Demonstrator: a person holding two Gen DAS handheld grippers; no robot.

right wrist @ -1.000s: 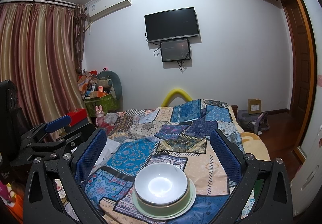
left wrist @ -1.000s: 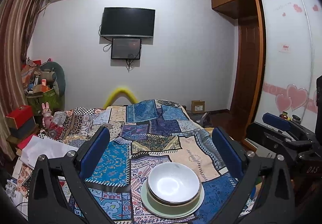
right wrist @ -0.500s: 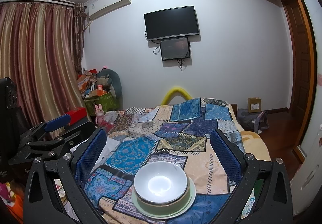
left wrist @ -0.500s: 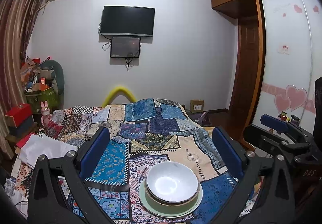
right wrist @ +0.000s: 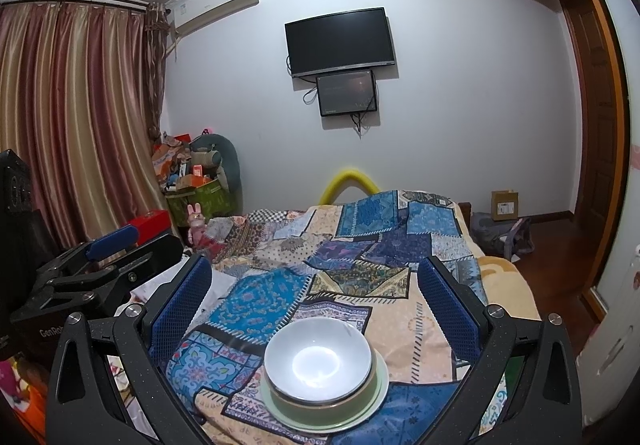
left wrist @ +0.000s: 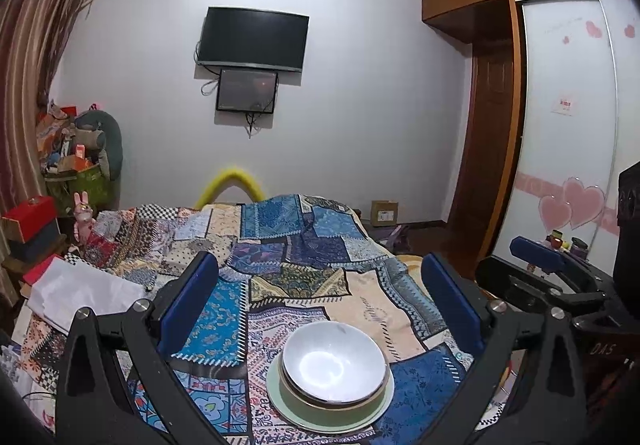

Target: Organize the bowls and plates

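A white bowl (left wrist: pixel 334 363) sits nested in a green bowl (left wrist: pixel 292 391), which stands on a pale green plate (left wrist: pixel 280 411) on the patchwork bedspread (left wrist: pixel 280 277). The same stack shows in the right wrist view: white bowl (right wrist: pixel 318 359), green bowl (right wrist: pixel 376 379), plate (right wrist: pixel 382 401). My left gripper (left wrist: pixel 318 301) is open and empty, held above and behind the stack. My right gripper (right wrist: pixel 314 295) is open and empty, also above and behind the stack. The right gripper shows at the right edge of the left wrist view (left wrist: pixel 538 251); the left gripper shows at the left of the right wrist view (right wrist: pixel 114 239).
The bed runs away toward a wall with a TV (left wrist: pixel 254 39). White paper (left wrist: pixel 80 289) lies on the bed's left side. A red box (left wrist: pixel 30 217) and cluttered bags (left wrist: pixel 76 161) stand at the left. A wardrobe (left wrist: pixel 568 125) is at the right.
Both views shifted slightly; the bowl stack sits a little lower and nearer in frame. Both grippers stay open and empty.
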